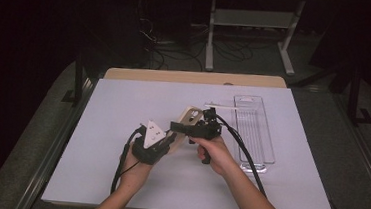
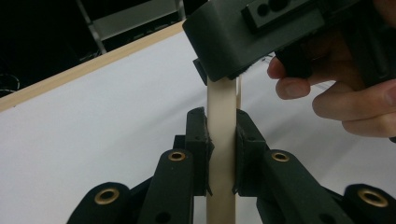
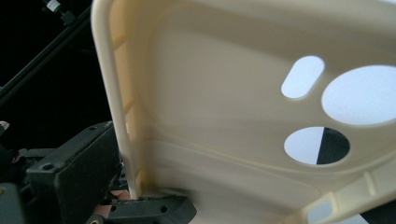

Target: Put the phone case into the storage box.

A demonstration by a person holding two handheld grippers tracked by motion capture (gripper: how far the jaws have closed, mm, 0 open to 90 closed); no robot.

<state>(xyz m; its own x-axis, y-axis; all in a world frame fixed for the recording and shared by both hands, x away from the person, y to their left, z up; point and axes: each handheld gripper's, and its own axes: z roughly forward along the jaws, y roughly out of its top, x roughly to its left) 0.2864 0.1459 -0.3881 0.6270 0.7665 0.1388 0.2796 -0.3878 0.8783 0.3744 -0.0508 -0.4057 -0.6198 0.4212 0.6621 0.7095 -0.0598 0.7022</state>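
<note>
Two grippers: both at one cream tray, mid-table.
Left gripper: clamped on tray's near edge.
Right gripper: at far end; grip unclear.

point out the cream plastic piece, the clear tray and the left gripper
cream plastic piece (image 3: pixel 224 102): right gripper view, on its inner face beside the cut-out holes
clear tray (image 1: pixel 266 136): high view, on its right long wall
left gripper (image 2: pixel 221 154): left gripper view, midway between its fingertips, clamped on the piece's edge
</note>
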